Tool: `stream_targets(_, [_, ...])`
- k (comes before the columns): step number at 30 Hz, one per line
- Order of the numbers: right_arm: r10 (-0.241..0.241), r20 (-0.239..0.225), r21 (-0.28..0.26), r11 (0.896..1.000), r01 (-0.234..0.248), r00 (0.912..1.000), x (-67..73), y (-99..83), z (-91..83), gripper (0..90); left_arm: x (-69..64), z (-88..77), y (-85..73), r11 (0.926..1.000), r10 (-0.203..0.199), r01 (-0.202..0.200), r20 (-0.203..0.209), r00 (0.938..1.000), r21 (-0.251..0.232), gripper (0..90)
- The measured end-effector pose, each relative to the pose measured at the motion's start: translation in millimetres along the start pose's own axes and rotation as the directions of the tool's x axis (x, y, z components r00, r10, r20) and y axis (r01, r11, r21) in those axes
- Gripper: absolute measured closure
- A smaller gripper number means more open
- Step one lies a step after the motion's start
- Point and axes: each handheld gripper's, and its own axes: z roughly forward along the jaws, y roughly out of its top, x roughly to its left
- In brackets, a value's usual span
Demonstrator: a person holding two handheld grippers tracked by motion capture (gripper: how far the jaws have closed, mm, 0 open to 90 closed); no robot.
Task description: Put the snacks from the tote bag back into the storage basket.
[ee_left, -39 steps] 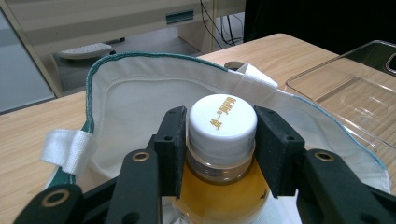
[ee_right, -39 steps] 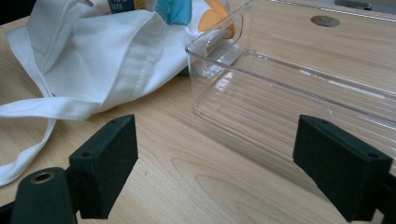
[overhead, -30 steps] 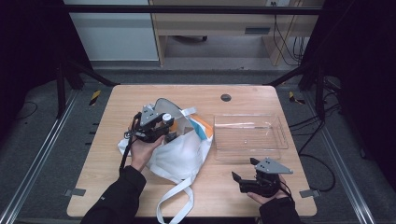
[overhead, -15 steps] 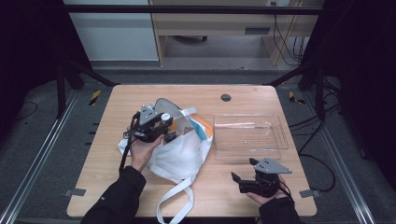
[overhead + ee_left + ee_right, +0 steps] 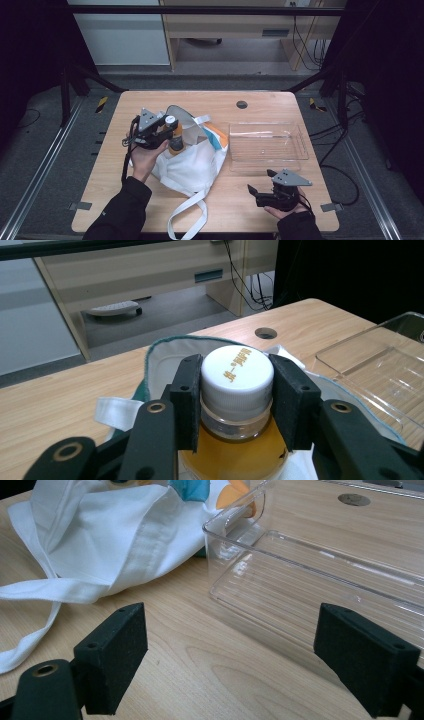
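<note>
Left gripper (image 5: 235, 400) is clamping the bottle (image 5: 236, 390) by its white cap over the bag (image 5: 192, 160); right gripper (image 5: 250, 655) is sitting wide open, holding nothing.

Left gripper (image 5: 172, 134): above the table's left half, pointing toward its right edge, jaws clamped on something between the pads.
Right gripper (image 5: 245, 665): near the table's front right corner, held level, jaws spread wide, nothing between.

Lab or office recording setup: wooden tabletop (image 5: 125, 200) with cable grommet hole (image 5: 242, 104) inside a black metal frame (image 5: 200, 9), grey carpet floor (image 5: 45, 165), beige desk (image 5: 235, 25) behind, loose cables (image 5: 300, 35) hanging.
</note>
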Motion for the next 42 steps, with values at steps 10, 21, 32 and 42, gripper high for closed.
stream_targets(10, [-0.001, 0.000, 0.003, 1.000, 0.001, 1.0000, -0.1, -0.2, 0.1, 14.1, 0.7, -17.4, 13.5, 0.9998, -0.012, 0.012, -0.003, 0.9999, -0.018, 58.6])
stream_targets(21, [-0.001, 0.002, 0.006, 1.000, 0.001, 1.0000, 0.1, -0.3, 0.0, 14.1, -12.5, -38.4, 30.0, 0.9984, -0.011, 0.012, 0.016, 0.9998, -0.056, 58.6])
stream_targets(32, [-0.002, 0.002, 0.006, 1.000, 0.002, 1.0000, 0.1, -0.4, 0.1, 14.1, -28.6, -50.3, 38.9, 0.9973, 0.005, -0.001, 0.053, 0.9986, -0.074, 58.6])
stream_targets(42, [-0.002, 0.001, 0.007, 1.000, 0.002, 1.0000, -0.1, -0.7, 0.6, 14.1, -46.9, -53.7, 42.3, 0.9963, 0.037, -0.029, 0.100, 0.9943, -0.081, 58.6])
